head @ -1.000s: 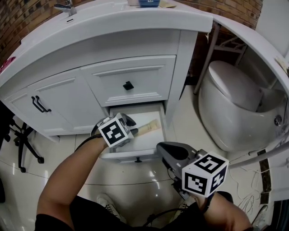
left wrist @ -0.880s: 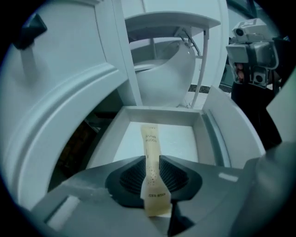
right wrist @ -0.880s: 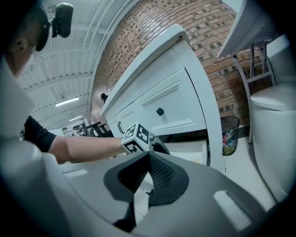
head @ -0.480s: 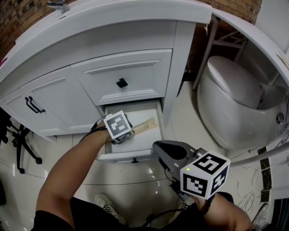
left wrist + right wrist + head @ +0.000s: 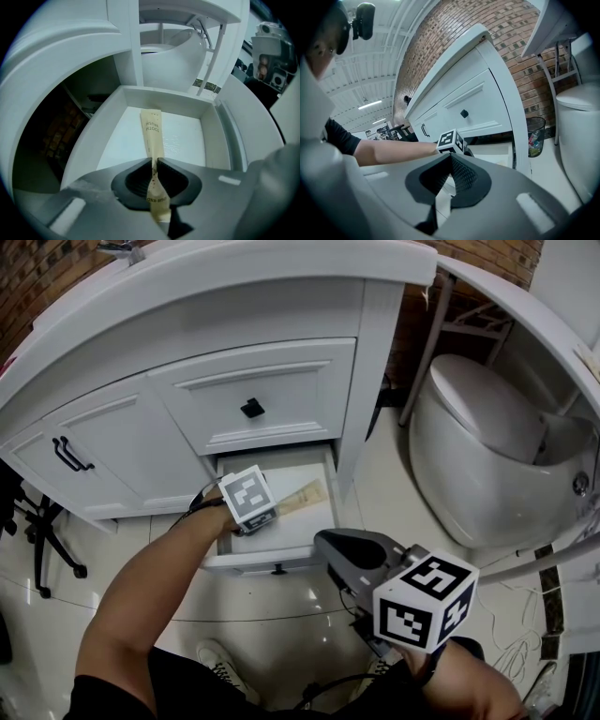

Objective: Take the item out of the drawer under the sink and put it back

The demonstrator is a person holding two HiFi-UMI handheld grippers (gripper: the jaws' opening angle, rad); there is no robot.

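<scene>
Toothbrush packet (image 5: 152, 133) lies mid-drawer (image 5: 164, 96), its long axis pointing to the back wall; left gripper (image 5: 154, 161) (the nearer one) has just been closing and now pinches its near end; right gripper (image 5: 451, 155) waits outside, pressed together, empty.

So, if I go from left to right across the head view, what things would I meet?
Black chair → cabinet door handle → left gripper, whose jaws have just closed on the toothbrush packet → the rest of that packet → toilet.
</scene>
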